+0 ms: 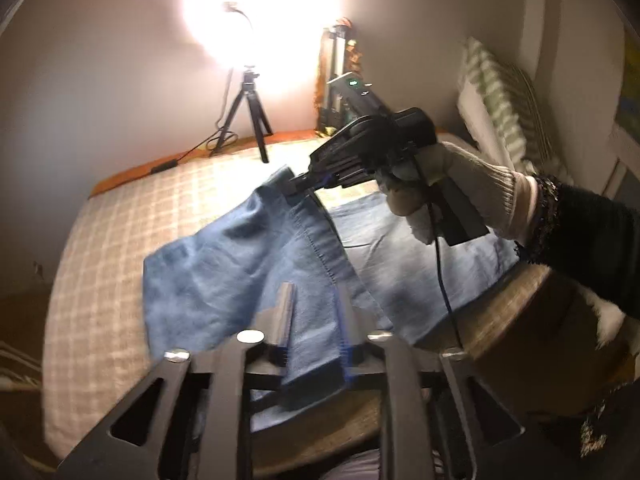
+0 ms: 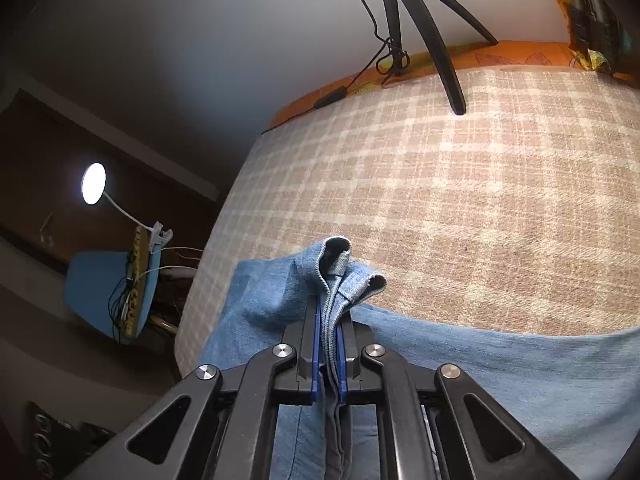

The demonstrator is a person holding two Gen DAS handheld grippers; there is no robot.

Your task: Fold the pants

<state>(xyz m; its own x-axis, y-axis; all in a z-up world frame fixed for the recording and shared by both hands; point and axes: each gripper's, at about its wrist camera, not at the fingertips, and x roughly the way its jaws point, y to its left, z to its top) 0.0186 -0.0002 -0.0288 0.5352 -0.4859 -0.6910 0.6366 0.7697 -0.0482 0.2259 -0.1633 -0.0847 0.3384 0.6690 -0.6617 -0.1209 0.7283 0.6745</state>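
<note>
Left claw (image 1: pixel 316 320) pinches the near hem of the pants (image 1: pixel 240 272) (soft, limp denim, sagging between grips); right claw (image 2: pixel 329 344) clamps bunched hem layers farther off, above the bed (image 2: pixel 480 200). Thick seams suit gripping.

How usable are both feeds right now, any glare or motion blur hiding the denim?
Left wrist view: the tripod lamp blows out the wall, and motion blur smears the blue denim pants and left gripper. Right wrist view: sharp, evenly lit; right gripper clamps bunched denim; the room beyond the checked beige bedcover is dark.
</note>
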